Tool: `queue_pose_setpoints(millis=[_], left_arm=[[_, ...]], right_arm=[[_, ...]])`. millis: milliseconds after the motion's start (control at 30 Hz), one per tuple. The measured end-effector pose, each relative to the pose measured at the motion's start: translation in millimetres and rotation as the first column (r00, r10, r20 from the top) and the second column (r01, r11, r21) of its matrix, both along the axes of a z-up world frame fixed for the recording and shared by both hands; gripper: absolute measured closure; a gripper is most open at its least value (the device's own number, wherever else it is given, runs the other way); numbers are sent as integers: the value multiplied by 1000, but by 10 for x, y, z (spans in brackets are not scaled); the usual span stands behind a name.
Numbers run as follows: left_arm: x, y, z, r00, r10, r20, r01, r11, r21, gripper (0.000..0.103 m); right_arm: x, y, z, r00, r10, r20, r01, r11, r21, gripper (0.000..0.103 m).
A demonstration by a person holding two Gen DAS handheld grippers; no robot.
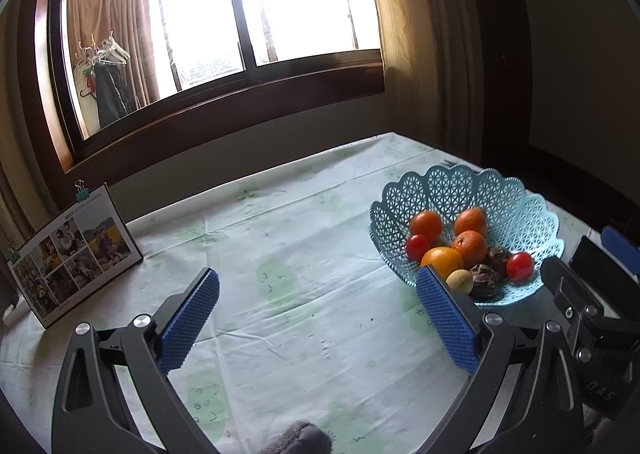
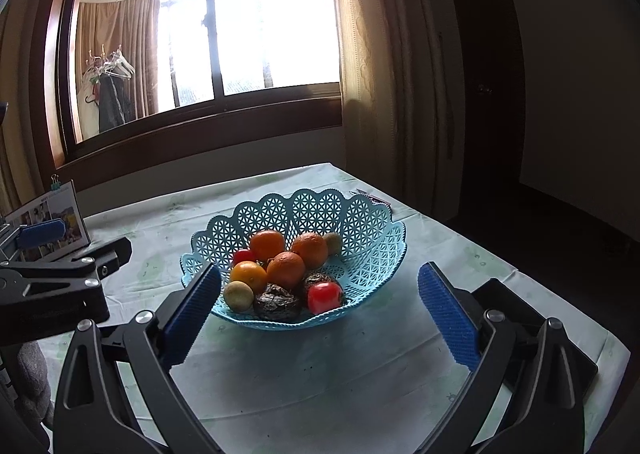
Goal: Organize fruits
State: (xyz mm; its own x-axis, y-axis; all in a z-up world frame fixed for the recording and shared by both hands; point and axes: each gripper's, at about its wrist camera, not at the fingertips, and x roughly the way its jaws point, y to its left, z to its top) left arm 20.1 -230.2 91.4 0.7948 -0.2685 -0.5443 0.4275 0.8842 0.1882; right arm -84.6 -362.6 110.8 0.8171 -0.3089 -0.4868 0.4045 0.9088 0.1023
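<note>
We hold both tools spread wide w/ nothing between the blue ribbed pads: left tool (image 1: pixel 318 318) over bare cloth, right tool (image 2: pixel 320 318) just short of the basket (image 2: pixel 372 242). All fruit sits in that basket, ahead of the right tool & off to the right of the left tool.

Count, right wrist view: 3 oranges (image 2: pixel 286 268), round w/ dimpled peel; 1 smooth yellow-orange citrus (image 2: pixel 248 276); 2 glossy red tomatoes (image 2: pixel 325 296); 2 dull green-yellow round fruits (image 2: pixel 238 295), one near the front rim, one at the back; 2 dark wrinkled fruits (image 2: pixel 277 306). 10 pcs total.

Basket: 1, pale blue plastic, open lattice weave, scalloped rim, shallow bowl shape. It rests on the bench (image 1: pixel 304 238), covered by a creased pale-green printed cloth. Left of the left tool, 1 photo card (image 1: pixel 76 250) stands tilted, w/ a binder clip on top.
</note>
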Motion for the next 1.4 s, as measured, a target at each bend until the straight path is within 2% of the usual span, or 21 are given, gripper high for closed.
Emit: queue_pose_setpoints(millis=[167, 667, 1067, 1267, 1400], left_arm=[[-5, -39, -46, 1000, 5, 14, -6, 999, 38, 5], [4, -72, -109, 1000, -8, 9, 7, 998, 68, 5], [-32, -81, -112, 999, -2, 33, -1, 996, 93, 5], [-19, -19, -99, 1000, 6, -5, -6, 994, 106, 5], [-4, 223, -119, 998, 52, -39, -47, 991, 123, 5]], right_arm=[[39, -2, -19, 1000, 4, -30, -4, 1000, 7, 3], [146, -14, -89, 995, 15, -98, -13, 1000, 24, 3], [177, -17, -107, 994, 8, -113, -5, 1000, 20, 3], [212, -31, -133, 991, 18, -135, -14, 999, 33, 3], [227, 68, -164, 983, 72, -170, -63, 996, 58, 3]])
